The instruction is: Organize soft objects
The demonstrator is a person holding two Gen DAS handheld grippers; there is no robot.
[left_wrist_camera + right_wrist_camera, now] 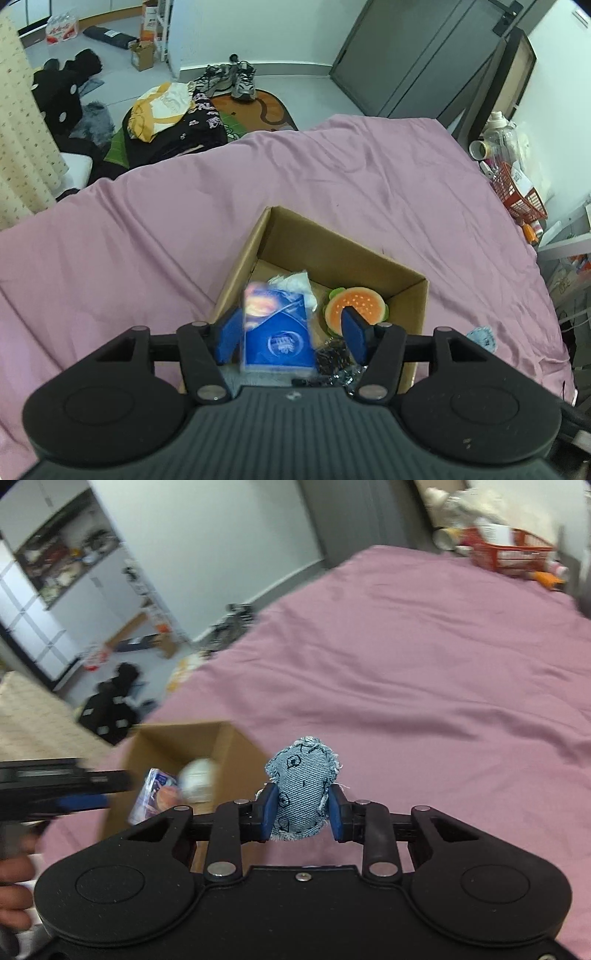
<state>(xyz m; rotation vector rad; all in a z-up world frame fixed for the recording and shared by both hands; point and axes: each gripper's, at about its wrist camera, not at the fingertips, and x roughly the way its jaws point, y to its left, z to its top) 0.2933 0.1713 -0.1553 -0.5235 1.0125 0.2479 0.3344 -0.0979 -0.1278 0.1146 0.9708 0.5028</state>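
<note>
right tool [300, 812] clamps denim pouch [301, 794] | left tool [290, 328] apart, blue packet [277, 328] between

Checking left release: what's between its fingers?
In the left wrist view, a blurred blue packet sits between the open left gripper fingers, over the cardboard box.

No legible text; print on blue packet [277, 332] and black garment [201, 114] too blurred.
</note>
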